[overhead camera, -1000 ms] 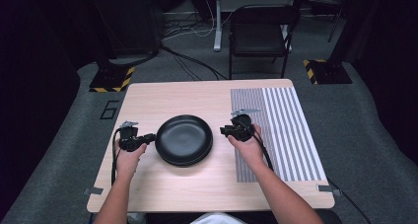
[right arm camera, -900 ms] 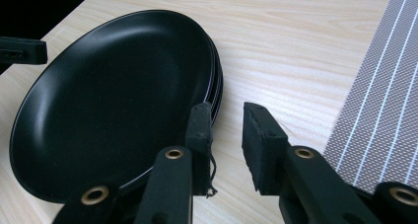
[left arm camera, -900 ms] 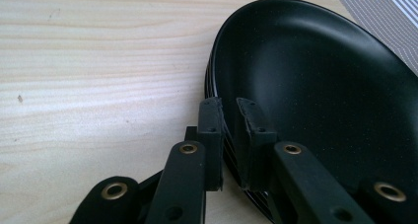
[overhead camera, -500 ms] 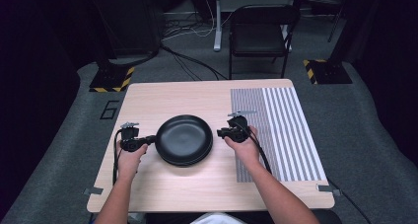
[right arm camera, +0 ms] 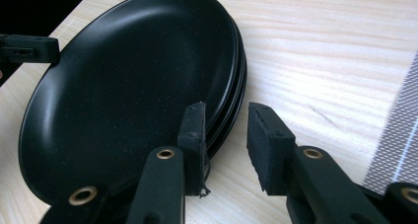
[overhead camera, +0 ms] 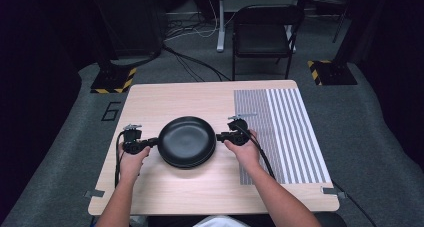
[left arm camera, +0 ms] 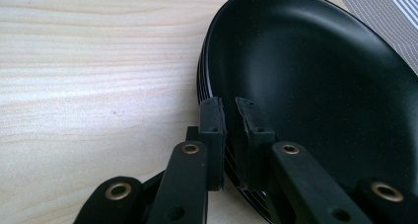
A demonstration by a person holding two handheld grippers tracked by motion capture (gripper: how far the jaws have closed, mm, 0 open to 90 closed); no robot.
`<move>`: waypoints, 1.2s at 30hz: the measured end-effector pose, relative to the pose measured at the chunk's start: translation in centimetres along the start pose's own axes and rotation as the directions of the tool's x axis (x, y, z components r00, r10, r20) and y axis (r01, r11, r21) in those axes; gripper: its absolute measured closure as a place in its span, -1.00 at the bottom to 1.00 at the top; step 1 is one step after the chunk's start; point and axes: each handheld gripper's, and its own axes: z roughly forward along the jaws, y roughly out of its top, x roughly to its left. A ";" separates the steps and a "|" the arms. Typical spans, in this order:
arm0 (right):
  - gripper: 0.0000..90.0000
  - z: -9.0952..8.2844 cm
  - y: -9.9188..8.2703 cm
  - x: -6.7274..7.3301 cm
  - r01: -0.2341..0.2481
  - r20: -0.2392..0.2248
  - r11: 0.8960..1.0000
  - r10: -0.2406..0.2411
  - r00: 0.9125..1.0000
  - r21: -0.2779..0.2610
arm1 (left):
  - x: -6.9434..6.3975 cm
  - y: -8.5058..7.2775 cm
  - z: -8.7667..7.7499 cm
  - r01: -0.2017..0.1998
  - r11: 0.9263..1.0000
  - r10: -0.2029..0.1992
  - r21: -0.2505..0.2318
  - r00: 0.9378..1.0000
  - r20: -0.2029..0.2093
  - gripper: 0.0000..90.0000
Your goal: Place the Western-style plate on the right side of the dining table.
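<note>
A grey "6" point(overhead camera: 111, 110) is marked on the floor just off the counter's far left corner — the one piece of writing that can be read; the plates carry no label that I can make out.

The stack of black plates point(overhead camera: 187, 141) sits on the bare wood of the counter point(overhead camera: 165, 94), a little left of its middle, with the striped mat point(overhead camera: 285, 127) lying close to its right. The left hand-held gripper point(overhead camera: 152, 142) is clamped on the stack's left rim: in the left gripper view its pads point(left arm camera: 213, 120) pinch the edge of the plates point(left arm camera: 315, 86). The right hand-held gripper point(overhead camera: 220, 136) is at the right rim, its jaws having just been opening — in the right gripper view one pad point(right arm camera: 193, 130) lies against the rim of the plates point(right arm camera: 133, 86), the other stands clear over the wood, so it seems to grip nothing.

Open wood runs all round the stack, widest toward the far edge; the near edge lies behind the forearms. Beyond the counter stand a chair point(overhead camera: 262, 32) and cables point(overhead camera: 195, 62) on the floor.
</note>
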 end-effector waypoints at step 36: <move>0.64 1.9 -0.4 -0.4 -0.109 -0.068 0.994 0.110 0.992 0.029 | 0.1 -0.4 0.0 0.079 0.997 -0.078 -0.012 0.996 0.033 0.86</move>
